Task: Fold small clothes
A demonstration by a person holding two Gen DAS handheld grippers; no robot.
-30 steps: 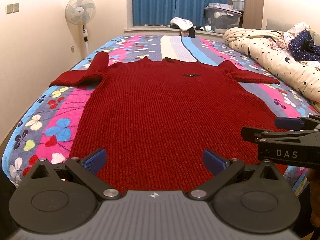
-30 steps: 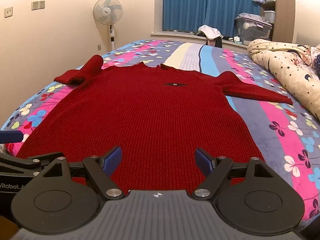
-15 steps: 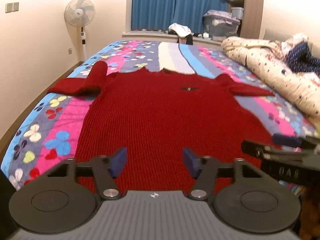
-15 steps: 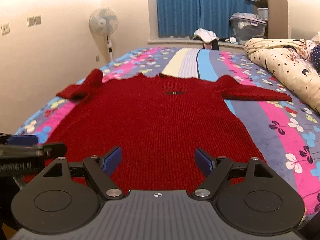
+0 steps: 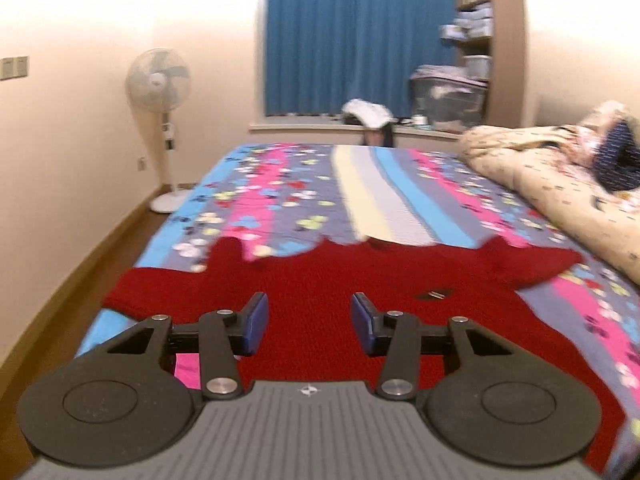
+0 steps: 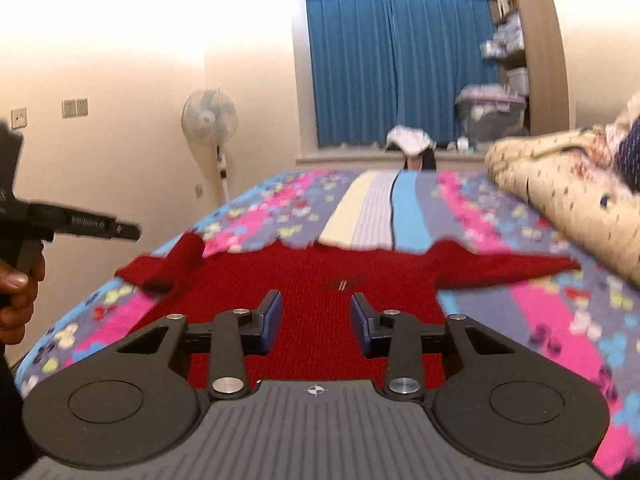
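Note:
A red knit sweater [image 5: 320,280] lies flat on the patterned bed, neckline toward the far end and both sleeves spread; it also shows in the right wrist view [image 6: 312,272]. My left gripper [image 5: 309,316] hovers over the sweater's left half, its jaws closing with a gap left and red knit showing in it. Over the middle of the body, just short of the chest label [image 6: 344,284], my right gripper [image 6: 316,316] has its jaws closing too, apart, with no pad pressing on the cloth. In the right wrist view the left gripper [image 6: 132,234] is at the left, raised, held by a hand [image 6: 16,292].
The bed sheet [image 5: 360,184] is striped with flowers. A rolled cream quilt [image 5: 540,176] lies along the right side. A standing fan [image 5: 158,80] is by the left wall. Blue curtains [image 5: 352,40] and a storage box [image 5: 448,92] are at the far end.
Both views have risen and moved forward over the sweater. Both pairs of jaws have narrowed. The right gripper has left the left wrist view; the left gripper now sits higher in the right wrist view.

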